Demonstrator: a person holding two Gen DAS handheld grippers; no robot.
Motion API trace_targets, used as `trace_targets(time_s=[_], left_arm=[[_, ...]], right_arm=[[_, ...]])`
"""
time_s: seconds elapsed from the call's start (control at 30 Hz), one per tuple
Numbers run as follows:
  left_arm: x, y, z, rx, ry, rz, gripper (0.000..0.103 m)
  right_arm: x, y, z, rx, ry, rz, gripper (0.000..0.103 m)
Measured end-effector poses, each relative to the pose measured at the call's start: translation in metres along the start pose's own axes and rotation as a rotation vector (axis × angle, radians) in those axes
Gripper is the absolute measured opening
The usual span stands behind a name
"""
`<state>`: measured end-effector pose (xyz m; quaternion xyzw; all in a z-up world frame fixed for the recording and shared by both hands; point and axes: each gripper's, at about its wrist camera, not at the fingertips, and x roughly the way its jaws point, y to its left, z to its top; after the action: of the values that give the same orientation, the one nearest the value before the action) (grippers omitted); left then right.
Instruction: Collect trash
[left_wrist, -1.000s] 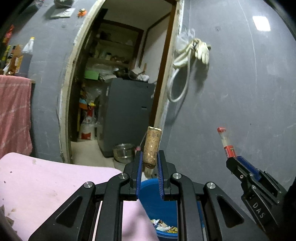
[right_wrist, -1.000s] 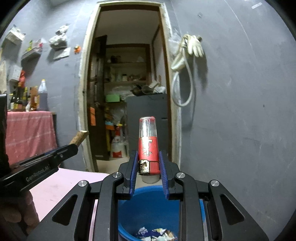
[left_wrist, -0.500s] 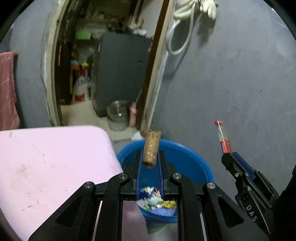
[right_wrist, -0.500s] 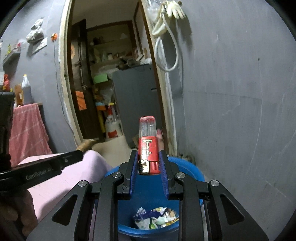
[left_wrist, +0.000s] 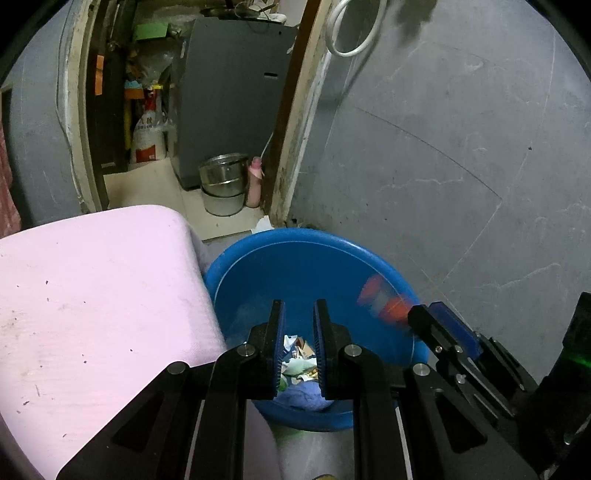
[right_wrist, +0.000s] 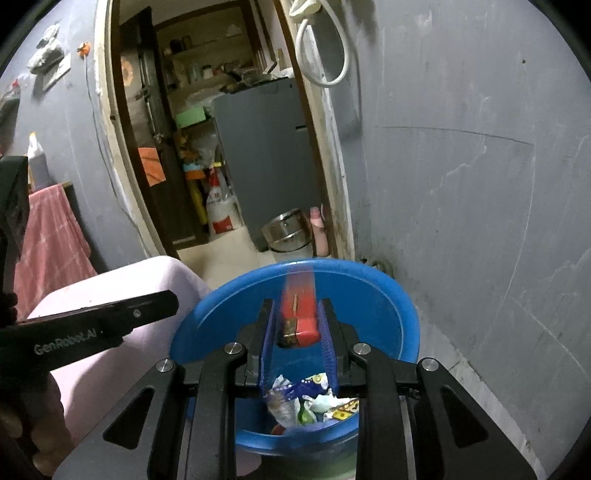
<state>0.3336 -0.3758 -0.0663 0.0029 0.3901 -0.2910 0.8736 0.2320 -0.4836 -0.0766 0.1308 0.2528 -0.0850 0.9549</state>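
1. My left tool (left_wrist: 299, 308) had its jaws slightly apart with nothing between them. It pointed down over the blue tub (left_wrist: 303, 266), where a drop would land inside.
2. My right tool (right_wrist: 296, 307) was clamped on the red tube (right_wrist: 299, 317), which was blurred, so I couldn't judge how firm the grip was. It hung over the tub's mouth, not yet dropped.
3. Wrappers (right_wrist: 310, 402) lay on the tub's bottom, so I took it as the bin.
4. The tub sat just beside the pink table (left_wrist: 92, 295), which kept the carry short.
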Motion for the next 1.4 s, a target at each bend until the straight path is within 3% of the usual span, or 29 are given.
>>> trace_targets(time_s=[0.1, 0.23, 0.33, 0.73, 0.8, 0.93, 1.07, 1.13, 1.27, 1.4], left_arm=[[0.001, 0.003, 0.002, -0.018, 0.005, 0.0, 0.015], [-0.012, 0.007, 0.001, -0.051, -0.031, -0.01, 0.029], [-0.022, 0.01, 0.003, -0.064, -0.056, -0.01, 0.03], [-0.097, 0.015, 0.005, -0.016, -0.239, 0.034, 0.057], [-0.11, 0.017, 0.005, -0.008, -0.257, 0.042, 0.06], [-0.14, 0.02, 0.0, 0.007, -0.312, 0.052, 0.077], [-0.171, 0.023, -0.006, 0.01, -0.364, 0.045, 0.083], [-0.186, 0.026, -0.008, 0.004, -0.375, 0.045, 0.091], [-0.216, 0.034, -0.016, -0.008, -0.406, 0.037, 0.092], [-0.245, 0.042, -0.025, -0.015, -0.439, 0.048, 0.094]], right_arm=[[-0.002, 0.0, 0.002, 0.007, 0.0, 0.003, 0.027], [-0.007, -0.002, 0.002, 0.012, -0.017, 0.006, 0.031], [-0.014, 0.0, 0.005, 0.013, -0.034, 0.01, 0.032], [-0.067, 0.016, 0.027, 0.005, -0.156, 0.019, 0.057], [-0.077, 0.022, 0.03, -0.001, -0.175, 0.022, 0.07], [-0.102, 0.033, 0.038, -0.019, -0.215, 0.026, 0.076], [-0.129, 0.047, 0.044, -0.044, -0.249, 0.036, 0.085], [-0.141, 0.054, 0.047, -0.054, -0.259, 0.039, 0.088], [-0.165, 0.067, 0.049, -0.071, -0.276, 0.049, 0.101], [-0.186, 0.079, 0.048, -0.094, -0.295, 0.042, 0.103]])
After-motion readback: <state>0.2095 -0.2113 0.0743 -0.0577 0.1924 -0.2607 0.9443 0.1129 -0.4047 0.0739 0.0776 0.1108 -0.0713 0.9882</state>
